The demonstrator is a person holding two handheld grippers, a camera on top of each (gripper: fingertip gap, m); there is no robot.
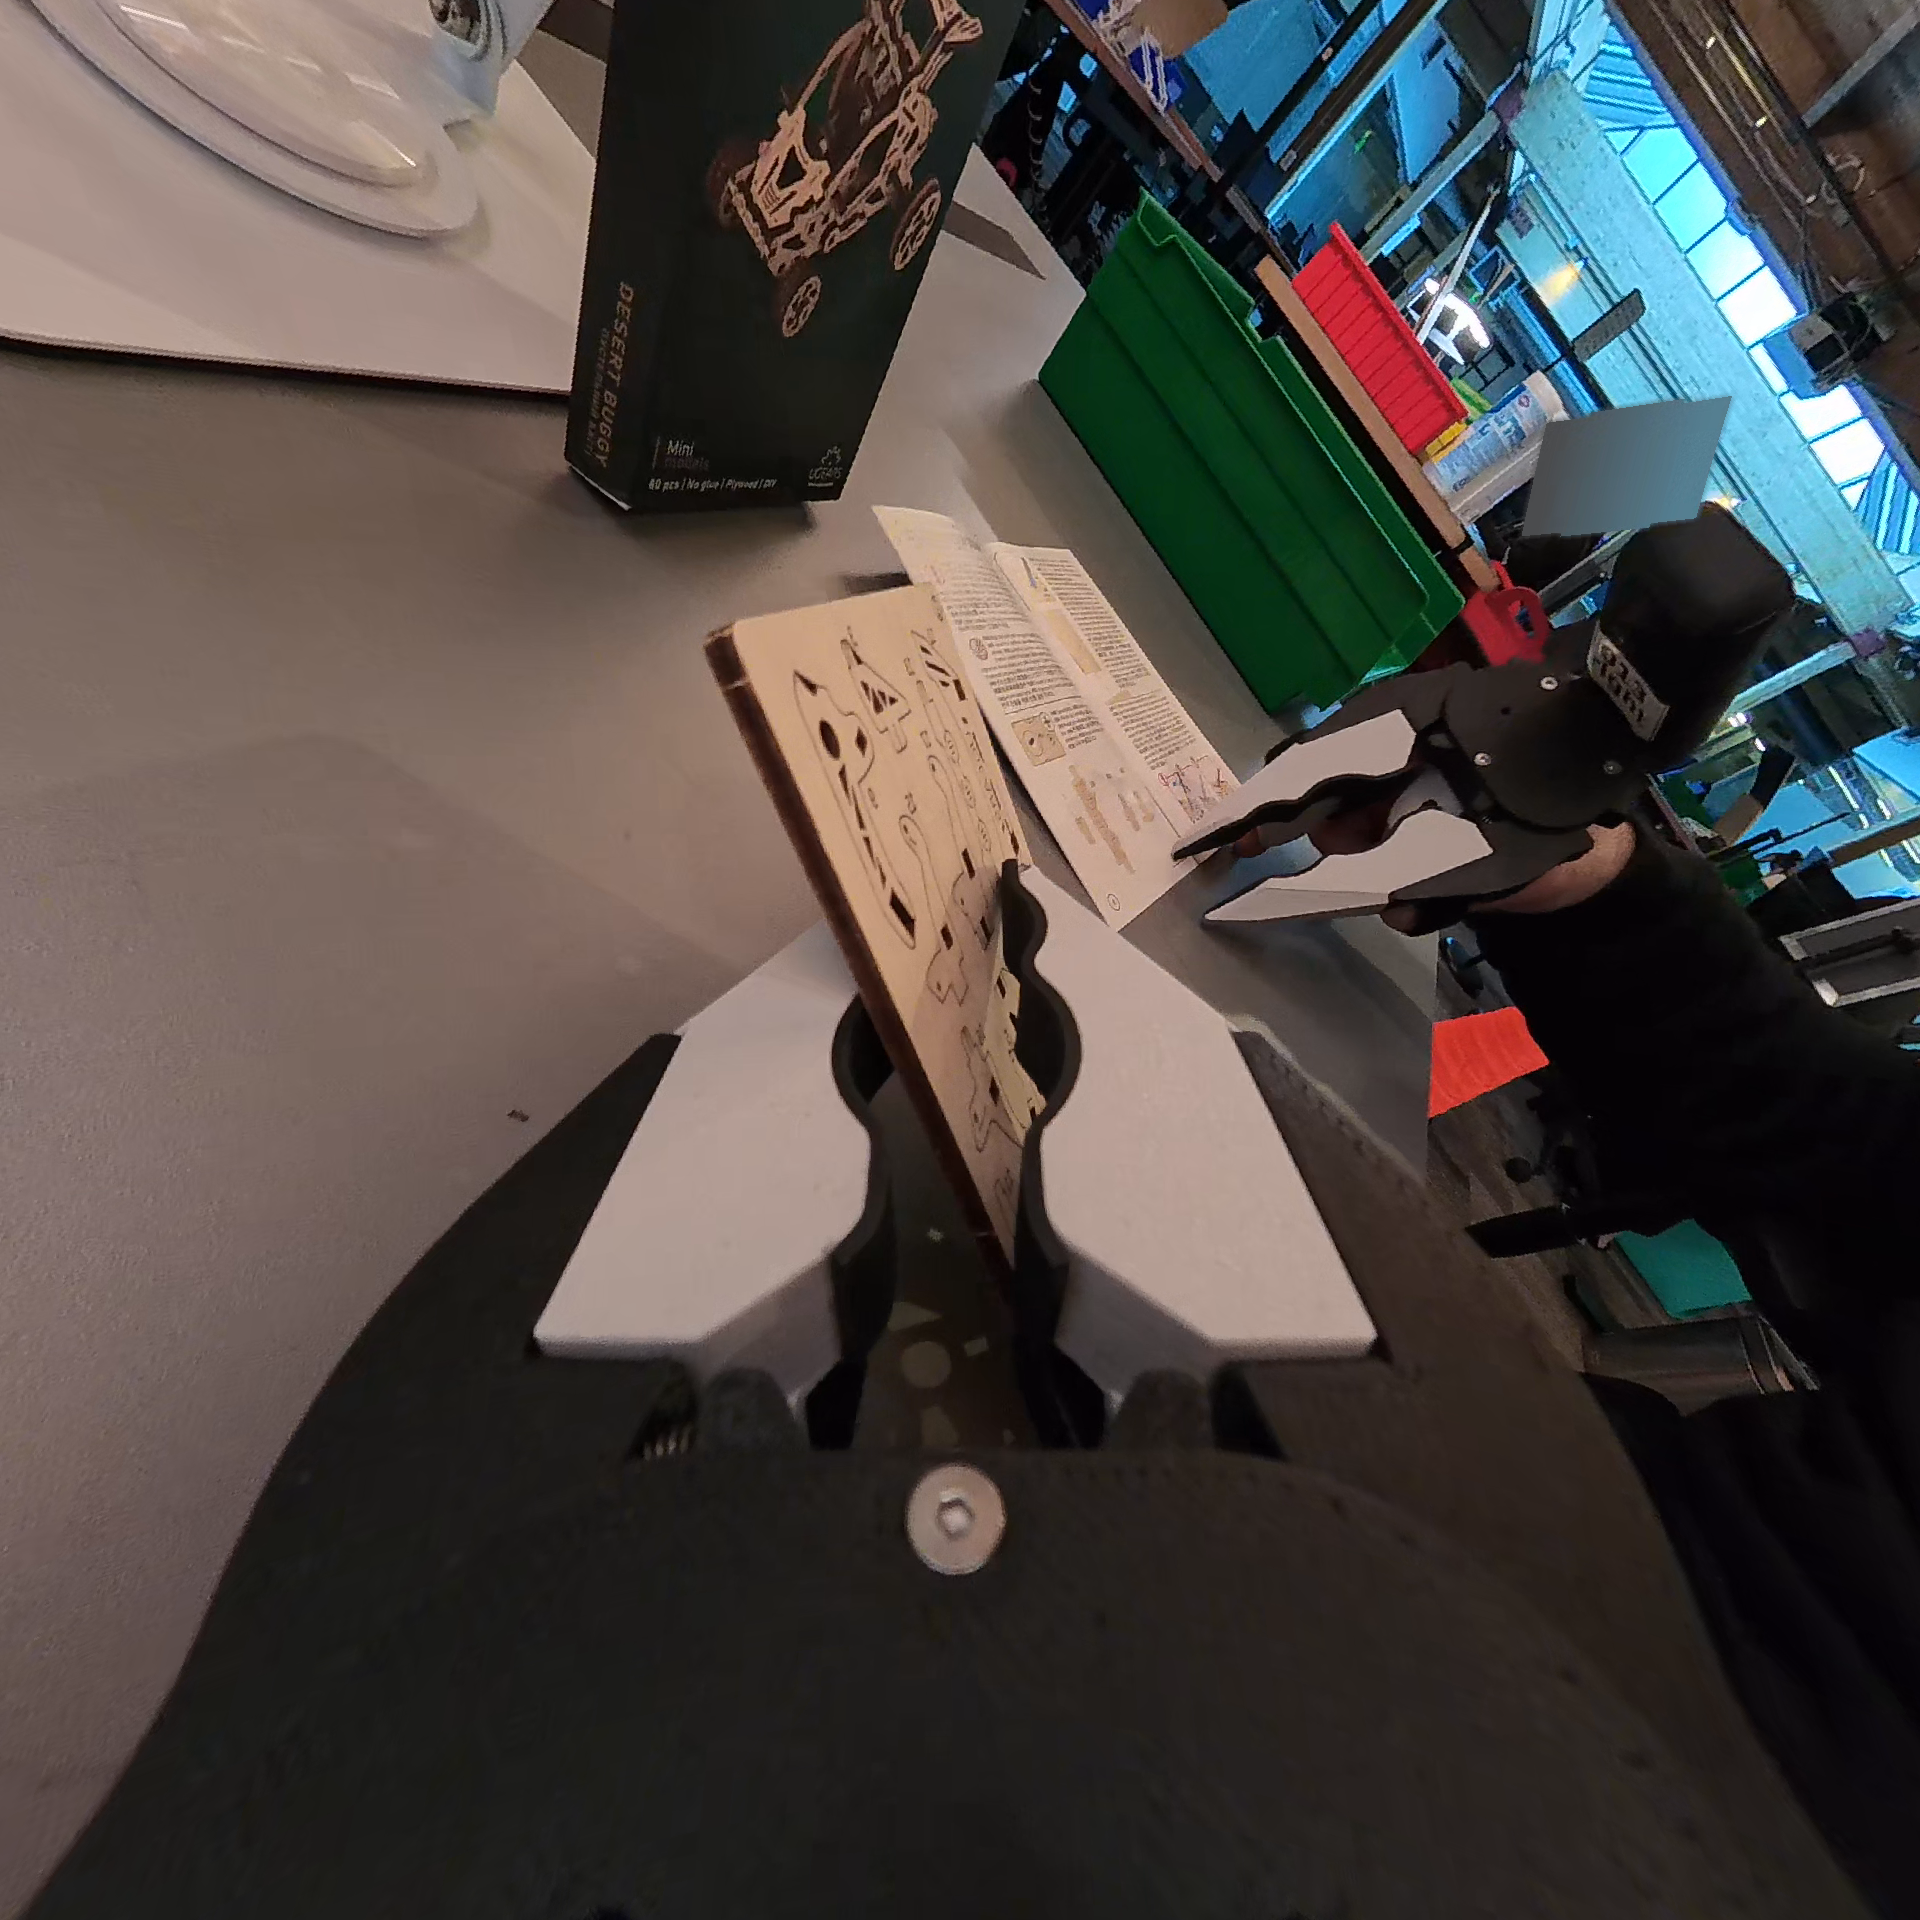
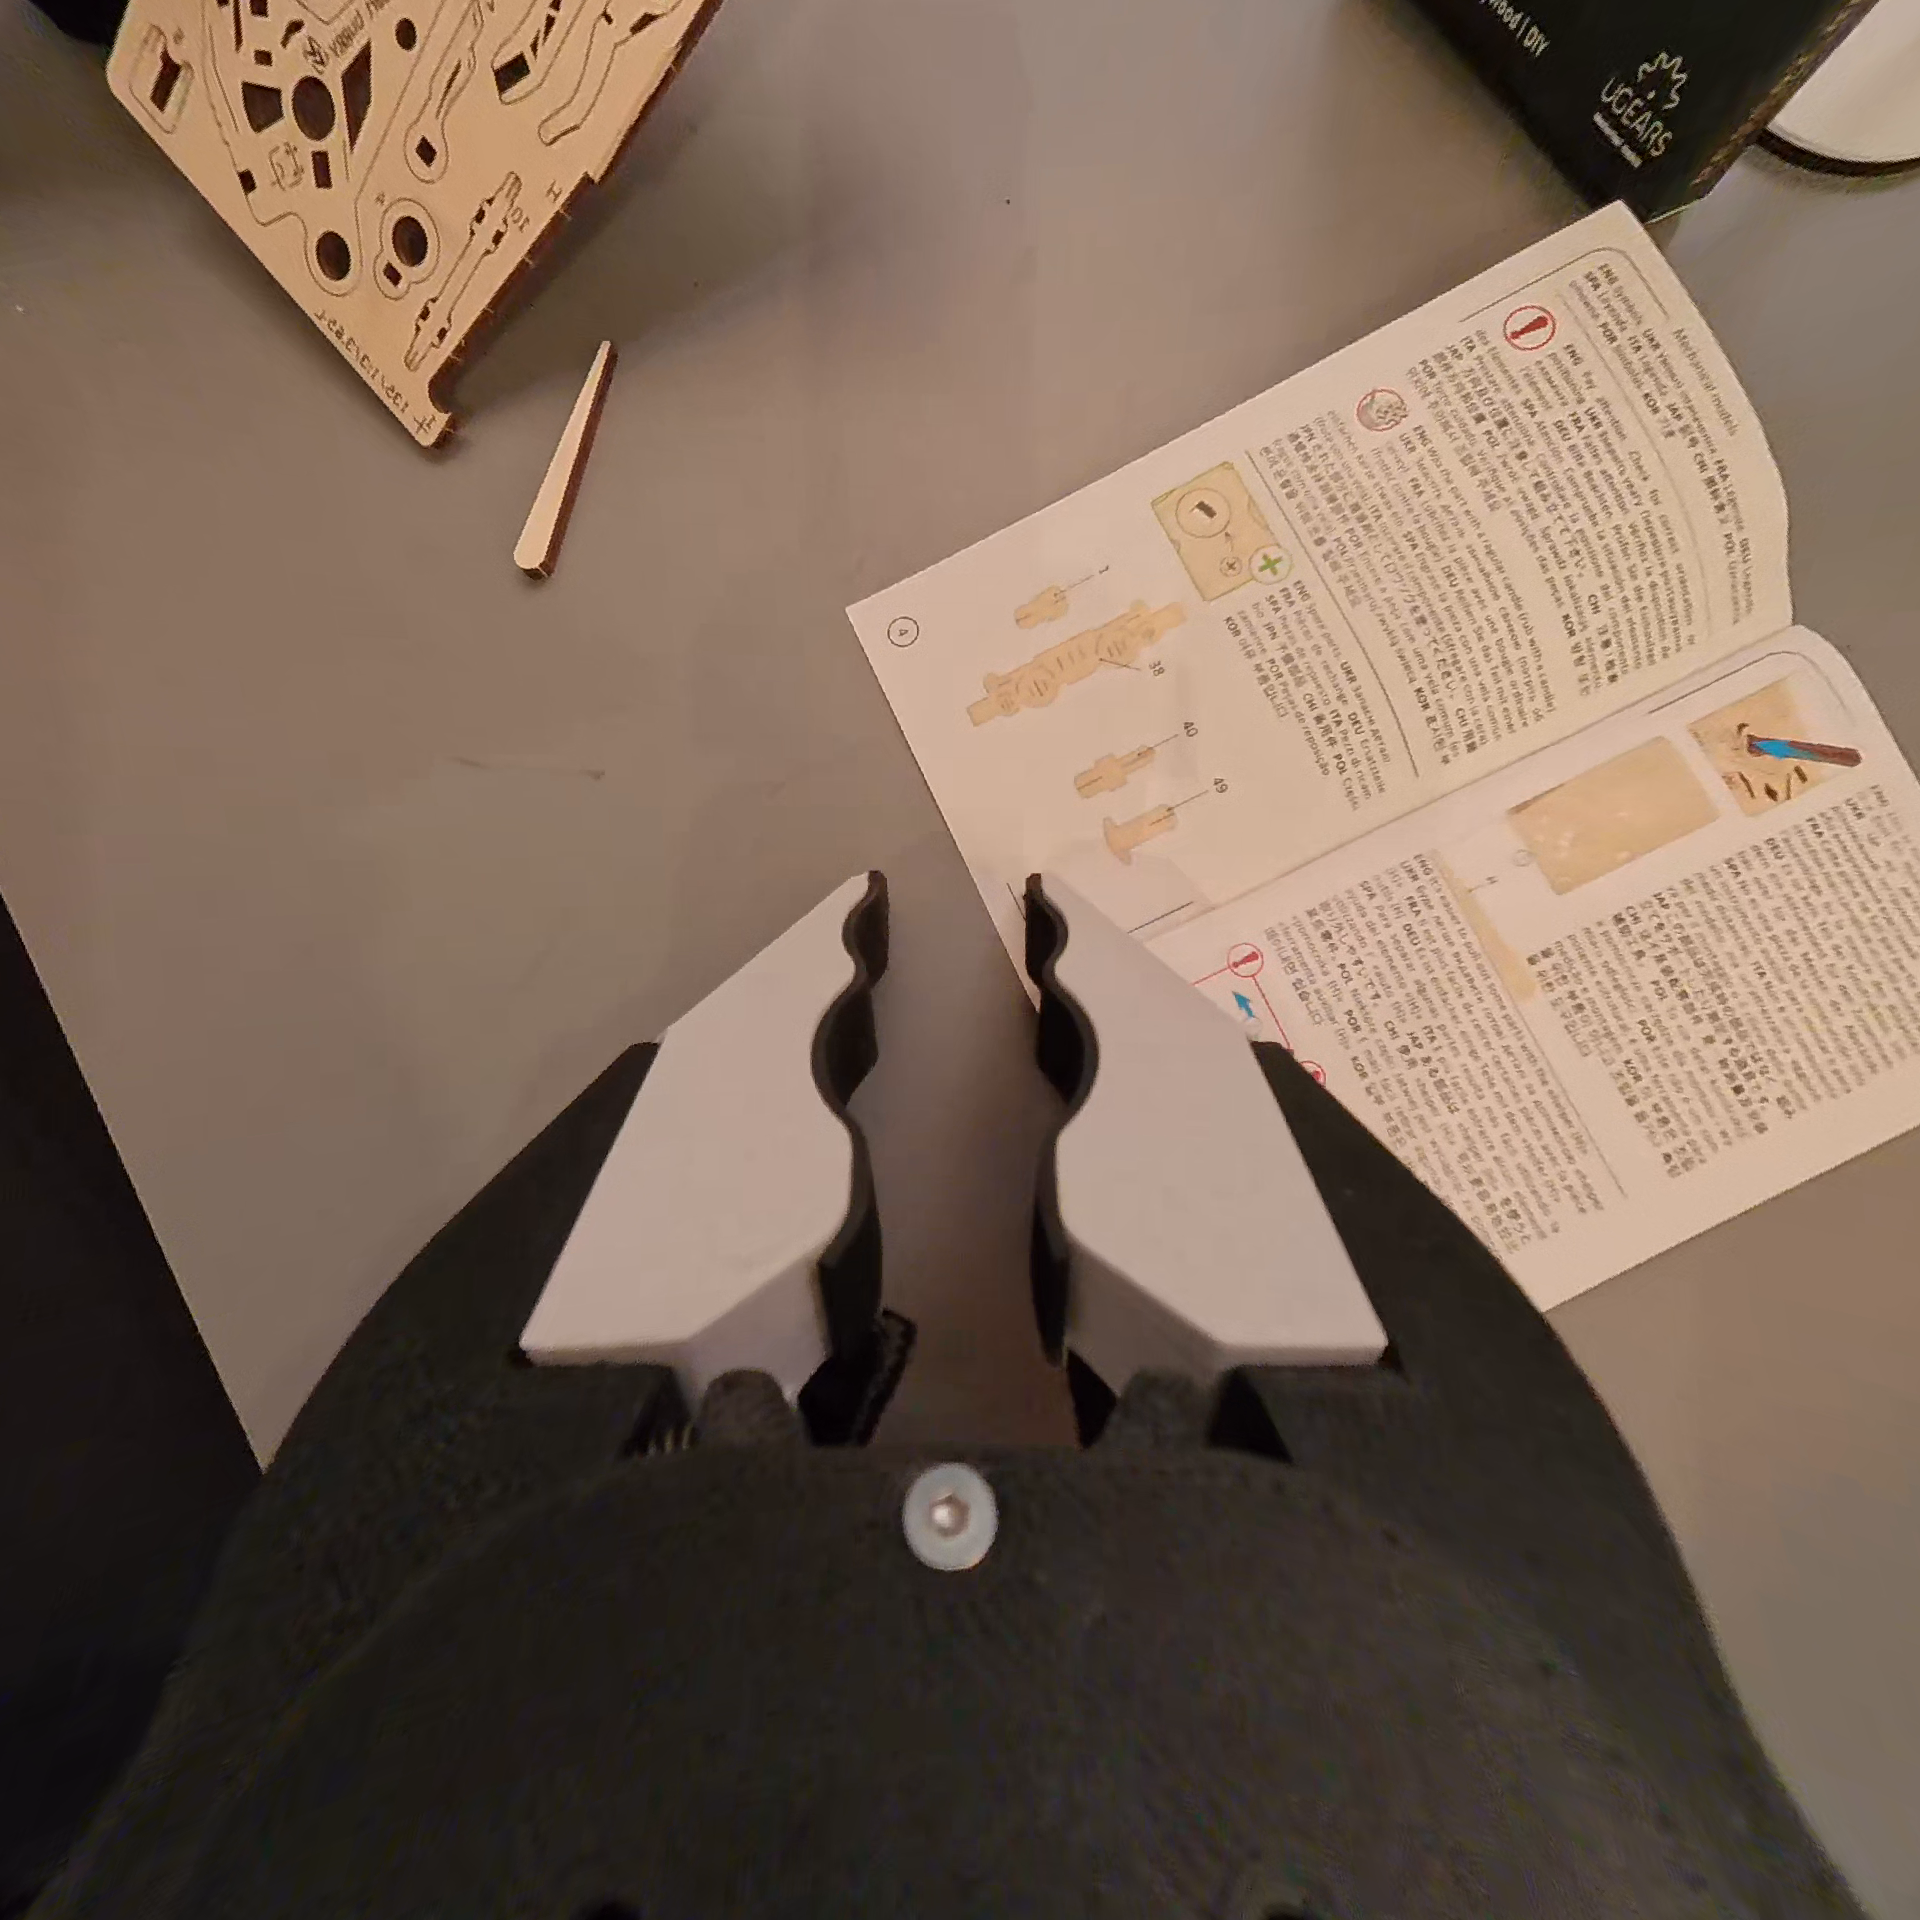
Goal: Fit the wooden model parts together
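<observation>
My left gripper (image 1: 940,935) is shut on a pale wooden sheet of laser-cut model parts (image 1: 883,790) and holds it on edge, tilted, above the grey table (image 1: 312,831). The sheet also shows at the top left of the right wrist view (image 2: 395,156). A small loose wooden wedge (image 2: 566,468) lies on the table beside it. My right gripper (image 2: 954,883) is open and empty, its fingertips just over the near corner of the open instruction booklet (image 2: 1403,727). The left wrist view shows it too (image 1: 1205,883), low over the table, with nothing between its fingers.
A dark green model box (image 1: 758,260) stands behind the sheet. The booklet (image 1: 1081,707) lies right of it. A green bin (image 1: 1247,499) and a red bin (image 1: 1371,322) line the far edge. A white round object (image 1: 260,125) sits far left. The table's edge (image 2: 125,1143) runs at my right gripper's left. One gripper's finger ends stand about 20 cm off the other's.
</observation>
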